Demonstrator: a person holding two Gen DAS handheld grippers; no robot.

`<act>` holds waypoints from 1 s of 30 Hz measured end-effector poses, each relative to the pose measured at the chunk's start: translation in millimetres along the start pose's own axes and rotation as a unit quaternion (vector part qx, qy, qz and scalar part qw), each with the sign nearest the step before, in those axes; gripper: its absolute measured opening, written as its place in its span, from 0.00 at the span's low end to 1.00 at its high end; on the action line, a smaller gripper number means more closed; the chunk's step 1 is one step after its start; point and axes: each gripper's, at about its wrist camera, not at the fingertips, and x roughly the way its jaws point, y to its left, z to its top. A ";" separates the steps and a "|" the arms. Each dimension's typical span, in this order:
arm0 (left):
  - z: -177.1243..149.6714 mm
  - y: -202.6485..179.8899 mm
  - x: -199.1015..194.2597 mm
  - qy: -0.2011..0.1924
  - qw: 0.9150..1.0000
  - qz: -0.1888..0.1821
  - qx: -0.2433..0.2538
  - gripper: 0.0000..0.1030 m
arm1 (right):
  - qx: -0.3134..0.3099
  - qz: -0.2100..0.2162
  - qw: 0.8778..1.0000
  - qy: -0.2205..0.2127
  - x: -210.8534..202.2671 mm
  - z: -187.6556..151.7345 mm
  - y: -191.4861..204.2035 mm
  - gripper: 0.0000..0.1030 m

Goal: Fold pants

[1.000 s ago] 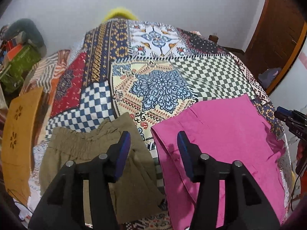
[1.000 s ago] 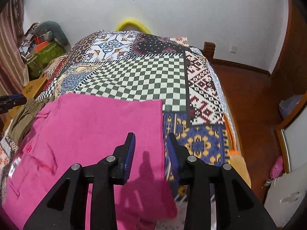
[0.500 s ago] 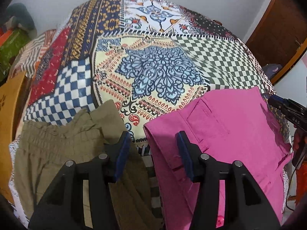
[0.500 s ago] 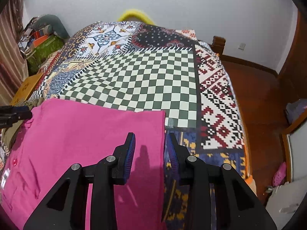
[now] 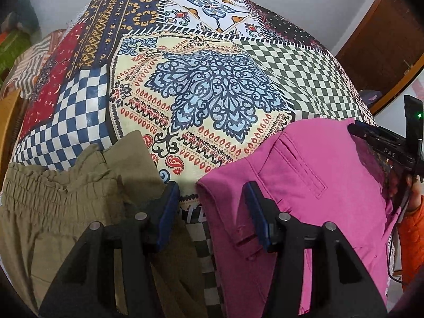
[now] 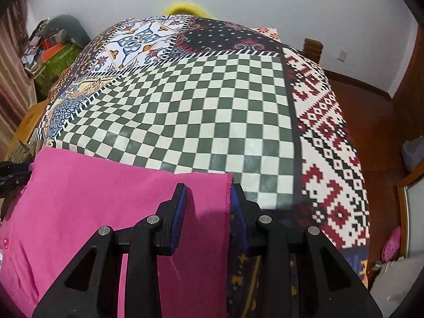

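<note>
**Both jaws lined up on the pink pants, ready to pinch**

The pants [image 5: 312,185] lie flat on the bed [image 5: 212,92], across its near edge, with the waist end under the left gripper [image 5: 212,206] and the hem end under the right gripper [image 6: 208,206]. A second, olive garment [image 5: 66,206] sits just beside the waist, on the left, apart from the pink cloth by a narrow strip of quilt.

Doing the step well, as I judge it: each gripper should take both layers at its far corner, low enough that the lower pad slides under the cloth without catching the quilt. The two pinches should land together, so the lift stays level and the fold edge comes out straight. The left gripper must keep clear of the olive garment, or it will drag that along.

Left jaws: spread wide, nothing between them. The right finger is over the pink waistband and the left finger is over the olive cloth, so the waist corner sits in the gap, nearer the right finger.

Right jaws: released too. The hem's side edge runs up between the fingers, close to the right one, and the far hem corner lies just ahead of the tips.
</note>
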 end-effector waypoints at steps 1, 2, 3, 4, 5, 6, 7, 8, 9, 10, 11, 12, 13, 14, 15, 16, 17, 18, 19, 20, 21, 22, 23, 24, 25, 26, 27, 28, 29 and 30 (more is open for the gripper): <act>-0.2 0.2 -0.1 -0.002 1.000 -0.001 0.000 0.50 | -0.005 0.001 1.000 -0.004 0.6 -0.4 1.4 0.32; 0.4 -0.6 0.7 -0.003 1.000 -0.002 0.002 0.49 | -0.013 -0.002 1.000 -0.005 1.6 -1.6 4.3 0.32; 0.5 -1.0 0.6 -0.004 1.000 -0.002 0.003 0.47 | -0.019 -0.005 1.000 -0.007 2.0 -2.3 6.5 0.32; 0.8 -1.9 0.5 -0.006 1.000 -0.001 0.005 0.44 | -0.025 -0.008 1.000 -0.007 2.5 -3.1 9.1 0.32; 1.3 -3.1 0.3 -0.007 1.000 0.002 0.009 0.43 | -0.029 -0.010 0.999 -0.007 3.5 -1.9 10.3 0.32; 1.4 -4.2 0.3 -0.008 1.000 0.005 0.013 0.40 | -0.035 -0.011 0.999 -0.008 3.8 -1.7 12.6 0.31; 1.6 -5.9 0.4 -0.011 1.000 0.008 0.018 0.34 | -0.039 -0.010 0.999 -0.007 4.7 -1.3 14.5 0.22; 1.6 -6.8 0.2 -0.013 1.000 0.009 0.022 0.30 | -0.041 -0.008 0.999 -0.006 5.0 -1.1 14.7 0.16; 1.7 -7.8 -0.1 -0.015 0.999 0.008 0.027 0.22 | -0.042 -0.005 0.999 -0.005 4.6 -1.7 14.9 0.10; 2.2 -8.4 0.1 -0.017 0.999 0.016 0.031 0.16 | -0.042 -0.007 0.999 -0.005 4.6 -1.9 15.1 0.09; 2.8 -8.5 0.7 -0.017 0.999 0.021 0.033 0.14 | -0.043 -0.010 0.999 -0.006 4.1 -2.4 15.7 0.09; 3.4 -8.2 1.1 -0.016 0.999 0.019 0.032 0.12 | -0.044 -0.013 0.999 -0.007 3.3 -2.8 16.7 0.07; 4.0 -7.5 0.8 -0.016 0.999 0.017 0.031 0.10 | -0.044 -0.015 0.999 -0.009 2.3 -2.9 16.9 0.06; 4.5 -7.4 0.3 -0.016 0.999 0.016 0.031 0.09 | -0.042 -0.015 0.999 -0.010 0.5 -3.3 16.5 0.05; 4.7 -7.8 -1.0 -0.017 0.999 0.018 0.033 0.08 | -0.040 -0.016 0.999 -0.012 0.1 -2.3 17.1 0.05; 5.2 -8.4 -2.8 -0.019 0.999 0.020 0.035 0.08 | -0.038 -0.016 0.999 -0.014 -1.1 -1.7 17.1 0.05; 5.3 -9.0 -5.8 -0.021 0.999 0.022 0.038 0.08 | -0.036 -0.016 0.999 -0.016 -2.3 -1.1 17.6 0.05; 5.6 -9.7 -8.4 -0.024 0.999 0.027 0.041 0.07 | -0.035 -0.016 0.999 -0.019 -5.5 -0.9 17.4 0.04; 5.8 -10.2 -12.0 -0.030 0.998 0.031 0.043 0.07 | -0.036 -0.016 0.999 -0.023 -8.7 -0.4 17.7 0.04; 6.2 -9.8 -16.0 -0.035 0.998 0.032 0.042 0.07 | -0.036 -0.014 0.999 -0.024 -11.6 0.0 17.6 0.04; 7.1 -9.2 -19.0 -0.037 0.998 0.033 0.040 0.07 | -0.035 -0.014 0.999 -0.026 -13.5 0.7 18.4 0.04; 7.7 -8.6 -21.9 -0.040 0.998 0.033 0.037 0.07 | -0.034 -0.015 0.999 -0.030 -17.0 1.3 18.6 0.04; 8.4 -7.8 -24.7 -0.041 0.998 0.033 0.034 0.07 | -0.034 -0.016 0.999 -0.034 -20.0 2.2 19.0 0.04; 9.7 -8.1 -27.2 -0.043 0.998 0.034 0.031 0.07 | -0.033 -0.017 0.999 -0.039 -24.1 3.0 18.7 0.04; 10.5 -8.0 -30.3 -0.045 0.998 0.035 0.029 0.07 | -0.031 -0.018 0.998 -0.043 -27.4 4.0 18.6 0.04; 11.6 -8.4 -34.3 -0.048 0.998 0.037 0.027 0.07 | -0.029 -0.017 0.998 -0.049 -31.3 5.5 19.1 0.04; 12.8 -9.7 -37.8 -0.050 0.998 0.040 0.028 0.07 | -0.026 -0.016 0.998 -0.056 -36.6 7.0 19.3 0.04; 14.4 -11.4 -41.6 -0.053 0.997 0.044 0.030 0.07 | -0.025 -0.015 0.998 -0.061 -40.6 8.4 20.3 0.04; 16.8 -14.1 -46.3 -0.058 0.996 0.051 0.034 0.07 | -0.025 -0.016 0.997 -0.070 -47.0 10.6 21.6 0.04; 19.6 -17.0 -51.8 -0.064 0.996 0.057 0.037 0.07 | -0.027 -0.017 0.997 -0.075 -51.4 12.5 22.9 0.04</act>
